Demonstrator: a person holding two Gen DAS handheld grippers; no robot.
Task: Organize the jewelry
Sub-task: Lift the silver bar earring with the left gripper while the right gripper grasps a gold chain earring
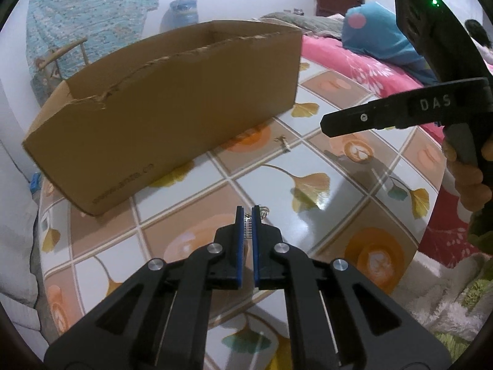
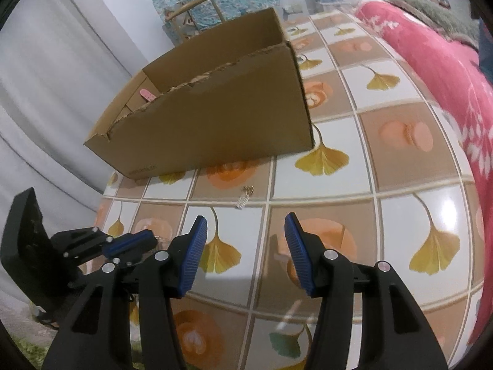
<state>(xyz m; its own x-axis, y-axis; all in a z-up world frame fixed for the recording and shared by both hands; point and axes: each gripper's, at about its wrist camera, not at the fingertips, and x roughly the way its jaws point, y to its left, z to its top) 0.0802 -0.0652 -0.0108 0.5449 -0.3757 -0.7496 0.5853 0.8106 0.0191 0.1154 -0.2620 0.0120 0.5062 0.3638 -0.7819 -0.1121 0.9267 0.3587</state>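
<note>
My left claw (image 1: 247, 212) is pinched almost fully together, its blue pads (image 1: 239, 246) clamped on a small silvery piece of jewelry (image 1: 248, 226) low over the counter (image 1: 271, 185); a bit of the same piece sticks out past the right-hand pad, though it is too small for me to say what kind it is. My right claw (image 2: 245, 226) hangs about half open with nothing between its pads, above the tiled leaf-pattern cloth. A second small silver piece (image 2: 244, 199) lies loose on the counter, just ahead of the right claw and near the front wall of the cardboard box (image 1: 172, 101). The box sits at the far side of the counter, and from the right wrist view I see a pink strap (image 2: 147, 94) inside its left end
</note>
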